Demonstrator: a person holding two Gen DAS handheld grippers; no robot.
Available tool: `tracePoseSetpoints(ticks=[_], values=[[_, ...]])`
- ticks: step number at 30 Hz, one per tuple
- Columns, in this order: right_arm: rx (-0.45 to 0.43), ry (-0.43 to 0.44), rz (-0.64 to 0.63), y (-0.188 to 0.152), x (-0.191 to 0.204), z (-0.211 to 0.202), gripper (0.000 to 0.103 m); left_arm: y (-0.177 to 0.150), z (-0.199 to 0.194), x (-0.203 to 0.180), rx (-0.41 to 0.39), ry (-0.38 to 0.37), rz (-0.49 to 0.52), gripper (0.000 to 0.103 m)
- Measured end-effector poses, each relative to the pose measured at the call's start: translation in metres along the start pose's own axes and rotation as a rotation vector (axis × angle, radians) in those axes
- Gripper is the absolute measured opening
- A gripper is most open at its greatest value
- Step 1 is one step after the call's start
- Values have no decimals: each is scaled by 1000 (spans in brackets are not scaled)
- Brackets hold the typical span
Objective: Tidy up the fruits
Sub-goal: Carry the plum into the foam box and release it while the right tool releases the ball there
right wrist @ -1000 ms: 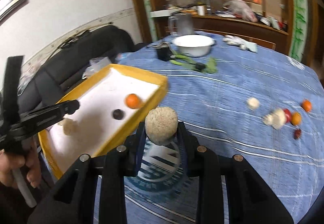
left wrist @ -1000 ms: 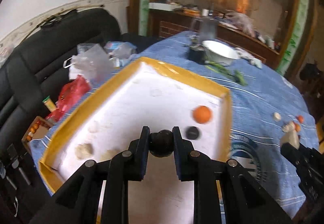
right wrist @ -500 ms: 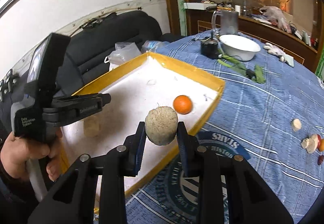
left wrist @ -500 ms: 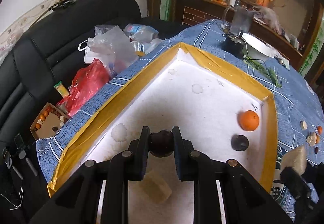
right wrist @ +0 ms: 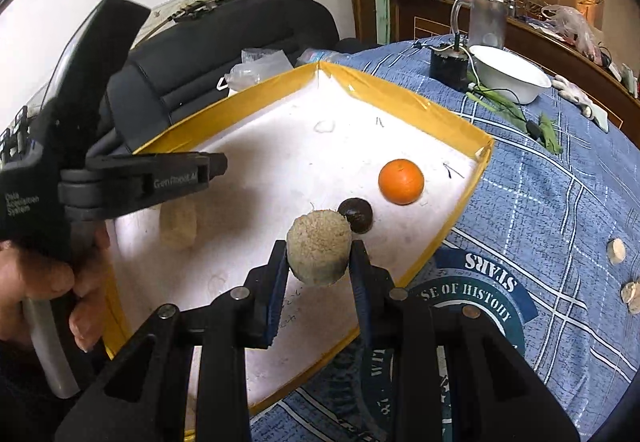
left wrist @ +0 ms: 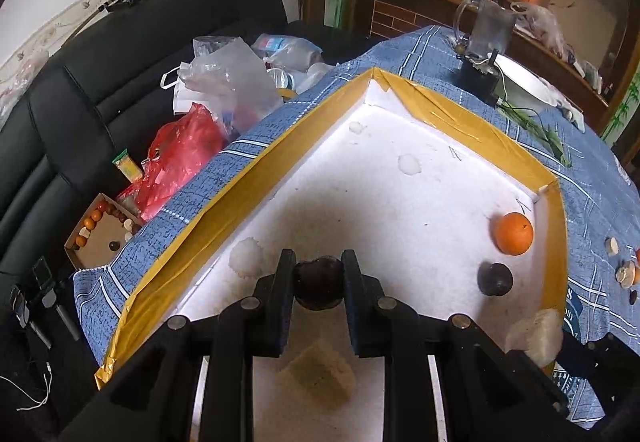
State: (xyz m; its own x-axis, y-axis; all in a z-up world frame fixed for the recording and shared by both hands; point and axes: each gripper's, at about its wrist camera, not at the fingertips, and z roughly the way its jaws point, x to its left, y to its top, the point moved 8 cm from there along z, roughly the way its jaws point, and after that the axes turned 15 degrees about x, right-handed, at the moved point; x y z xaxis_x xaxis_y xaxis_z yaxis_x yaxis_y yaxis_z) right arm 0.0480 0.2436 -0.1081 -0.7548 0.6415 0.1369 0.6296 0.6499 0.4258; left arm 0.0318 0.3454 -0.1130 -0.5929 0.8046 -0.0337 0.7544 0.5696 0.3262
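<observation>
A white foam tray with a yellow taped rim [left wrist: 460, 110] [right wrist: 400, 98] lies on the blue tablecloth. In it rest an orange [left wrist: 513, 233] [right wrist: 401, 181], a dark round fruit [left wrist: 495, 279] [right wrist: 356, 215] and a tan block [left wrist: 320, 370] [right wrist: 178, 226]. My left gripper [left wrist: 318, 274] is shut on another dark round fruit [left wrist: 318, 284], low over the tray's near left part. My right gripper [right wrist: 319, 254] is shut on a tan fuzzy round fruit [right wrist: 319, 248] [left wrist: 534, 336] above the tray's near right side. The right wrist view shows the left gripper [right wrist: 216, 166] side-on, its fruit hidden.
Small fruit pieces [right wrist: 616, 250] [left wrist: 626, 274] lie on the cloth to the right. A white bowl [right wrist: 508, 72], a glass jug [right wrist: 486, 22] and green leaves [right wrist: 548, 130] sit at the far side. A black sofa left of the table holds plastic bags [left wrist: 224, 82] and a cardboard box [left wrist: 100, 238]. A hand [right wrist: 40, 282] grips the left handle.
Both grippers have moved in over the tray with their fruits still held. The right one came from above the cloth to the tray's near right side; the left one dropped lower.
</observation>
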Motion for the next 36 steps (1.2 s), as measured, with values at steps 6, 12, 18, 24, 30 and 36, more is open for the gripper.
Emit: tracePoseSetpoints(ticks=[6,12,18,24,30,36], values=[[22,-3,-15,0,1,7,33,0,1,3,8,5,-11,24],[42,-6,-28,-2,4,13,33,-1,3,6,18,7,-16,24],[46,-14,-37,-2,5,14,33,-2,4,9,24,4,-24,24],[47,-16,-42,-2,5,14,33,-1,4,10,25,-1,-33,24],[49,-21,-43,-3,4,15,33,-2,6,11,33,-12,-38,24],[51,-22,-50,-4,6,14,33,-2,5,10,28,-12,-34,24]])
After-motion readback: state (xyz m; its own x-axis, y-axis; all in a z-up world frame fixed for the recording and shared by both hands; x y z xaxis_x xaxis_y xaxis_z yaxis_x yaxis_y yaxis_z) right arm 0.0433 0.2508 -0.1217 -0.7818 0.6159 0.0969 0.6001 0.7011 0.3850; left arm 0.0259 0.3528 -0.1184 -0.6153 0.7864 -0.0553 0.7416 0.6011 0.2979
